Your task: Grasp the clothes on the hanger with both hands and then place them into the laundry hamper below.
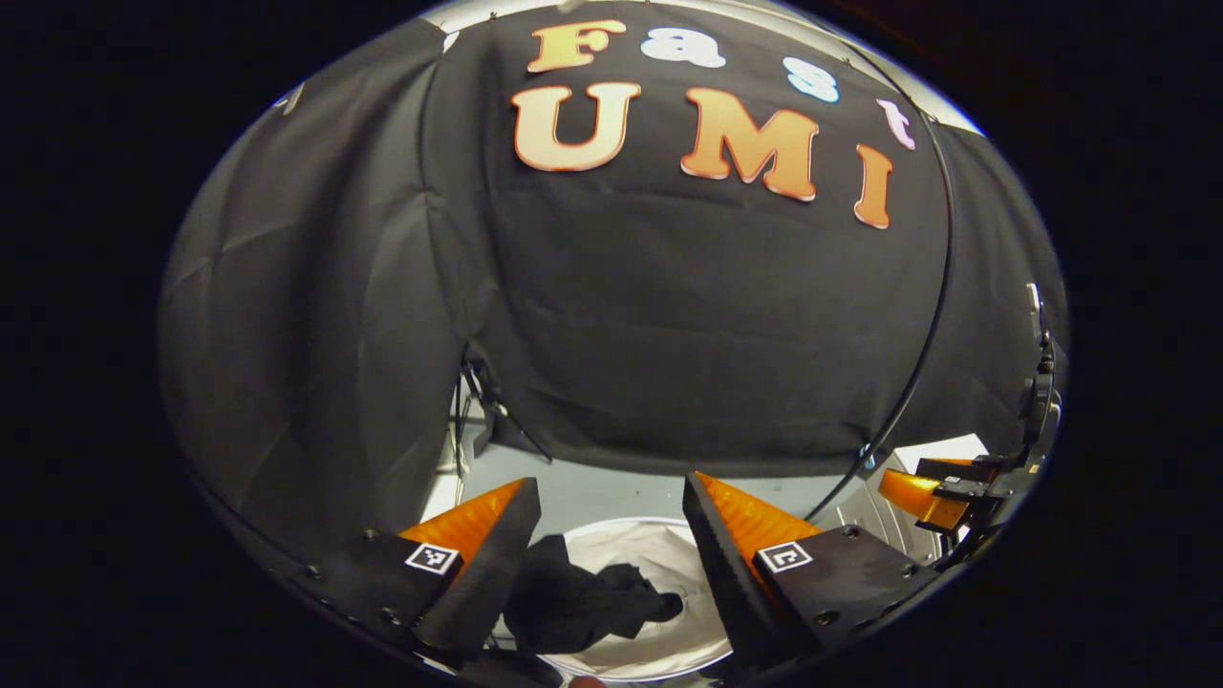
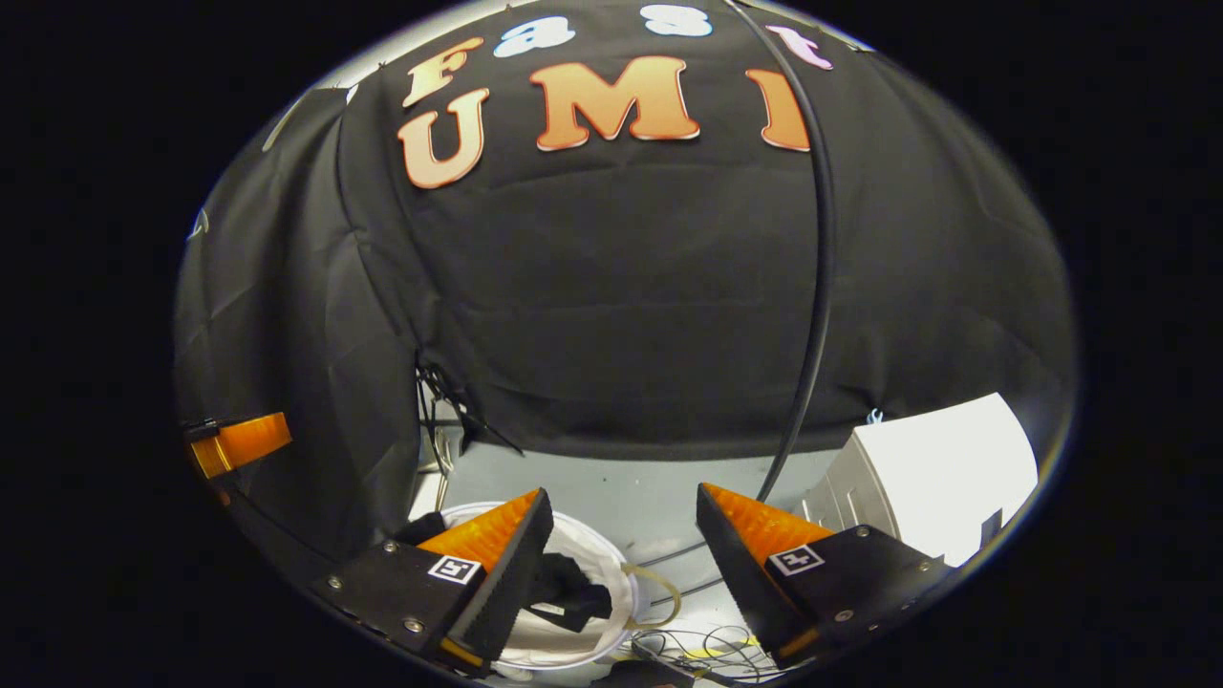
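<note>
Hovering with fingers spread apart and nothing between them, the left gripper [image 1: 607, 535] and the right gripper [image 2: 621, 545] hang above the white laundry hamper [image 1: 669, 564], where the dark clothes [image 1: 573, 597] lie crumpled inside.

Below your left gripper [image 1: 607, 535], its fingers spread apart, the hamper [image 1: 659, 650] mouth lies open with only dark clothes [image 1: 573, 597] in its left part, while a black cable [image 2: 817, 287] hangs just right of it and a white box [image 2: 936, 468] stands farther right.
</note>
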Tool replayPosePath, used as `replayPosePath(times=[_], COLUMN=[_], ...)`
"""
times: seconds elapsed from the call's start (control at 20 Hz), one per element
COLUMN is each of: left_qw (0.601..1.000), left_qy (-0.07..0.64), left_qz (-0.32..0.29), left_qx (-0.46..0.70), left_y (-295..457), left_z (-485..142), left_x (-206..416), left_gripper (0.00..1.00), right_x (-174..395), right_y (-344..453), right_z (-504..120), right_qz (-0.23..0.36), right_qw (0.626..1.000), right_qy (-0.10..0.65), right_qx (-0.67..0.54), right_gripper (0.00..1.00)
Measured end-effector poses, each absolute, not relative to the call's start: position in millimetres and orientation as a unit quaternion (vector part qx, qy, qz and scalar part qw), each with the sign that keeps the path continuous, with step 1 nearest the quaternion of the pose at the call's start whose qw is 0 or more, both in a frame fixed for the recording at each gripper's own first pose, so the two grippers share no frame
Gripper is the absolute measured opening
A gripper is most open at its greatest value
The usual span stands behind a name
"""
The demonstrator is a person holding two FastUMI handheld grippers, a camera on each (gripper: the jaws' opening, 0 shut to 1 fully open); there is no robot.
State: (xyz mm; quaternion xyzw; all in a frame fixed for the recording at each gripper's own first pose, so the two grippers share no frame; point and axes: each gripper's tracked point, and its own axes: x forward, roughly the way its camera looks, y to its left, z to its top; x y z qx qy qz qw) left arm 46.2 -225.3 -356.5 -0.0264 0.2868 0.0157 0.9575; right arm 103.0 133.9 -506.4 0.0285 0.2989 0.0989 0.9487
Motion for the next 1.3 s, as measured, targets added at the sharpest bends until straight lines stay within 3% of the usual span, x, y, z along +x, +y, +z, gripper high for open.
replayPosePath(times=[0.25, 0.4, 0.45, 0.65, 0.7, 1.0, 1.3], left_qw=[0.977, 0.982, 0.985, 0.992, 0.994, 0.997, 0.998], left_qy=[0.213, 0.186, 0.172, 0.120, 0.110, 0.060, 0.036], left_qz=[0.020, 0.016, 0.016, 0.026, 0.026, 0.034, 0.052], left_qx=[0.003, 0.004, 0.011, 0.014, 0.011, 0.022, 0.020], left_y=[-210, -204, -198, -179, -176, -164, -149], left_z=[-262, -221, -201, -139, -127, -76, -49], left_x=[44, 47, 46, 45, 40, 15, 7], left_gripper=[1.00, 0.95, 1.00, 0.99, 0.94, 0.94, 0.94], right_x=[103, 101, 100, 90, 88, 69, 58], right_y=[106, 86, 79, 40, 30, -17, -35], right_z=[-423, -375, -358, -311, -302, -234, -206], right_qz=[0.095, 0.093, 0.091, 0.077, 0.069, 0.044, 0.030], right_qw=[0.966, 0.974, 0.976, 0.984, 0.986, 0.993, 0.996], right_qy=[0.238, 0.205, 0.194, 0.160, 0.151, 0.108, 0.082], right_qx=[0.028, 0.025, 0.025, 0.023, 0.017, 0.000, -0.003], right_gripper=[0.94, 0.94, 0.93, 0.93, 0.94, 0.93, 0.93])
